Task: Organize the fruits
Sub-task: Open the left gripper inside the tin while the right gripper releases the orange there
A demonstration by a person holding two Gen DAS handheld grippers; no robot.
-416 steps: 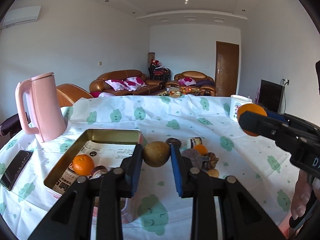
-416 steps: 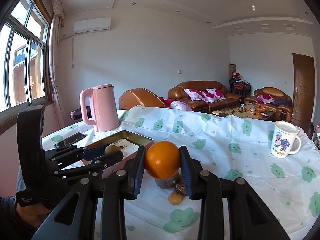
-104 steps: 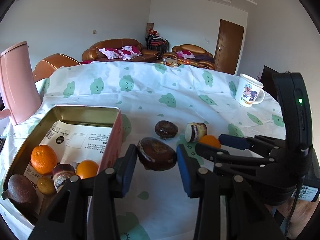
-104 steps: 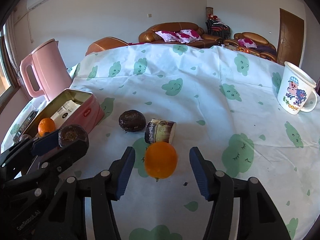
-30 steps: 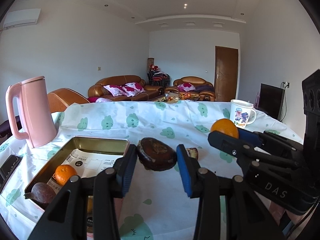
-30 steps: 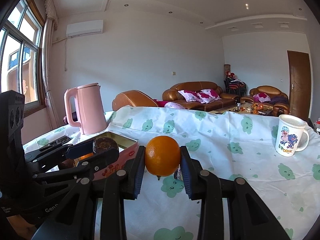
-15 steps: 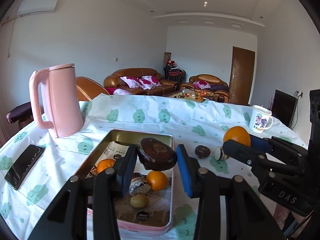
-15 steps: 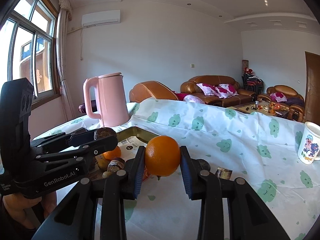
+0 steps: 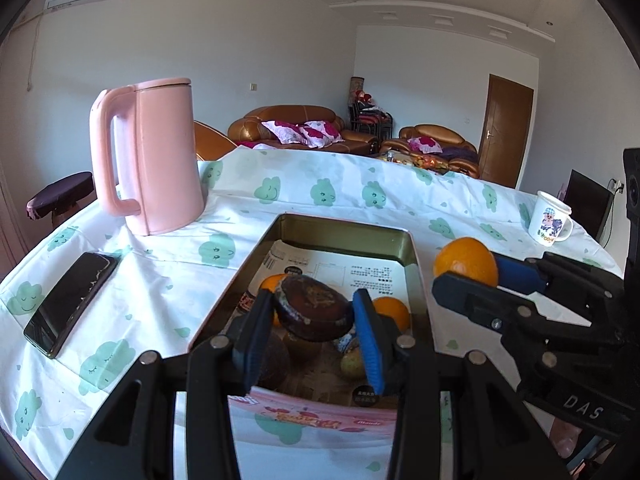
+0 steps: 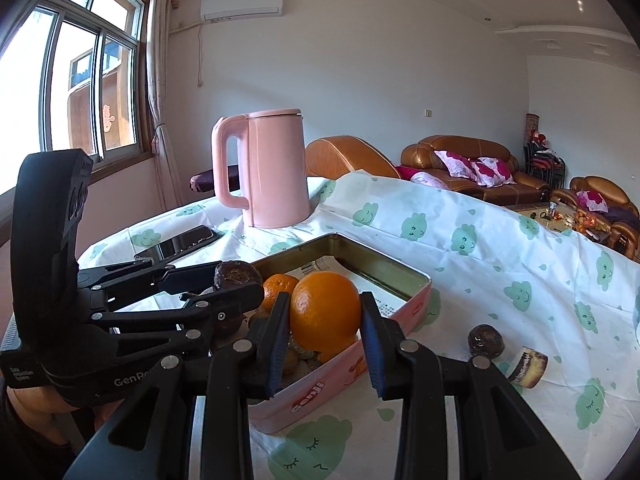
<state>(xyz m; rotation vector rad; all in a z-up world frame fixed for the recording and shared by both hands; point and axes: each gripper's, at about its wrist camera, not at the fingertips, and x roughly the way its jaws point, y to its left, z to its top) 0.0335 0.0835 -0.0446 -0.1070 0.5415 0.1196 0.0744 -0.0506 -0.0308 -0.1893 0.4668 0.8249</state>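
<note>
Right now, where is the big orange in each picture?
Left wrist view: the big orange is at the right, pinched in the right gripper, beside the tin.
Right wrist view: low centre, between the fingers.
Shared landmark: the pink kettle.

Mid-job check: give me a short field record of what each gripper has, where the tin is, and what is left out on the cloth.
left gripper: shut on dark brown fruit, above the tin
right gripper: shut on orange, over the tin's near edge
tin: open, several fruits inside
left on tablecloth: dark round fruit, cut piece
</note>
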